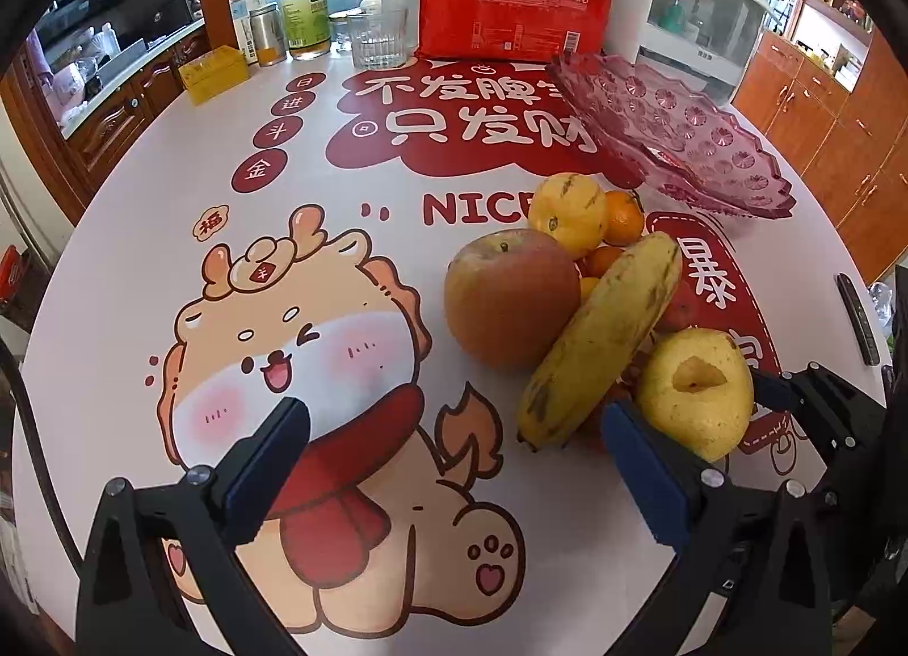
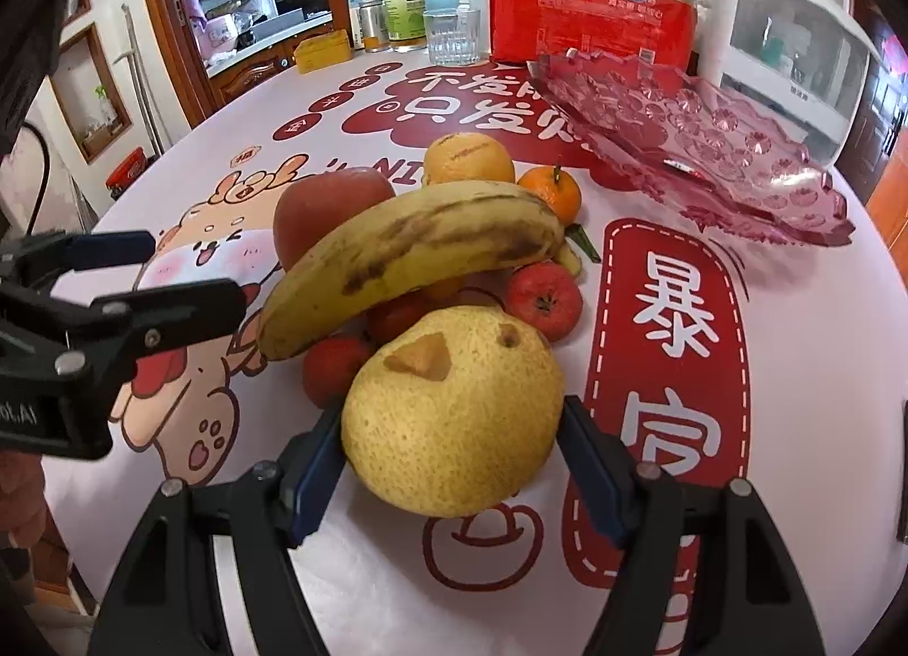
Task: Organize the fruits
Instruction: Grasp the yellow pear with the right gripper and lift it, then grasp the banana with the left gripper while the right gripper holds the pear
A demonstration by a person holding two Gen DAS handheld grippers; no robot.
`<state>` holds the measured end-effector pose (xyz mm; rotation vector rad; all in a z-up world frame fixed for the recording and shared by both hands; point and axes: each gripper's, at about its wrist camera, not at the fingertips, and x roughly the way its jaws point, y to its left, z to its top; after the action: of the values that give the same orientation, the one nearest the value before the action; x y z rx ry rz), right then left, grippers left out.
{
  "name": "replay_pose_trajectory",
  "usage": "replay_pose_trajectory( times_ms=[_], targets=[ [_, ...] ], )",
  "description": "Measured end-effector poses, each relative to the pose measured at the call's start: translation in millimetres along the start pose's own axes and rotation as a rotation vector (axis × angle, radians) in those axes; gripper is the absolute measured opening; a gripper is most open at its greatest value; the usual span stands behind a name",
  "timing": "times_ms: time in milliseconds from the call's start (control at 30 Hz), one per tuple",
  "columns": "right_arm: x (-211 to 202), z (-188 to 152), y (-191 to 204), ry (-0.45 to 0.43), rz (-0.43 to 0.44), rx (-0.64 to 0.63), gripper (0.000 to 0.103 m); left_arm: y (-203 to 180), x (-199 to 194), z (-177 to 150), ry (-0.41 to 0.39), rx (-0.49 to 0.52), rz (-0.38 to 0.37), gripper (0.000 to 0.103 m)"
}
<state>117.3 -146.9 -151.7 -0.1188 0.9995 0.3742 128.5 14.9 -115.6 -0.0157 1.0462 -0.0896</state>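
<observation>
A yellow pear (image 2: 454, 451) with a cut notch lies at the near end of a fruit pile. My right gripper (image 2: 452, 415) is shut on it, one blue pad against each side. A spotted banana (image 2: 408, 253) rests across the pile, over a red apple (image 2: 323, 207), a yellow citrus (image 2: 468, 159), a mandarin (image 2: 550, 190) and small red fruits (image 2: 545, 298). An empty pink glass plate (image 2: 709, 145) stands tilted behind the pile to the right. My left gripper (image 1: 454, 457) hangs open over the cartoon tablecloth, left of the banana (image 1: 601, 338) and pear (image 1: 698, 389), with nothing between its fingers.
At the back of the round table stand a red pack of paper cups (image 1: 511, 3), a drinking glass (image 1: 377, 40), a bottle (image 1: 306, 9), a yellow box (image 1: 213, 71) and a white appliance (image 1: 692, 3). Wooden cabinets (image 1: 823, 117) line the right side.
</observation>
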Motion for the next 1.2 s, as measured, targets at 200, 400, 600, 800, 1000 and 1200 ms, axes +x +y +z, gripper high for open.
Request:
replay_pose_trajectory(
  times_ms=[200, 400, 600, 800, 1000, 1200],
  targets=[
    [-5, -6, -6, -0.014, 0.012, 0.036, 0.071, 0, -4, -2, -0.002, 0.001, -0.002, 0.102],
    [-29, -7, -3, -0.064, 0.004, 0.014, 0.071, -6, -8, -2, -0.001, 0.015, 0.000, 0.102],
    [-42, -6, -8, -0.084, -0.019, 0.028, 0.071, -13, -20, -2, -0.025, 0.038, -0.001, 0.102],
    [-48, -11, -14, -0.079, -0.036, 0.049, 0.071, -20, -29, 3, -0.049, 0.062, -0.005, 0.102],
    [-53, -13, -24, -0.086, -0.056, 0.080, 0.071, -36, -32, 17, -0.076, 0.119, -0.023, 0.098],
    [-53, -15, -37, -0.089, -0.074, 0.117, 0.071, -63, -15, 38, -0.070, 0.273, -0.062, 0.092]
  ],
)
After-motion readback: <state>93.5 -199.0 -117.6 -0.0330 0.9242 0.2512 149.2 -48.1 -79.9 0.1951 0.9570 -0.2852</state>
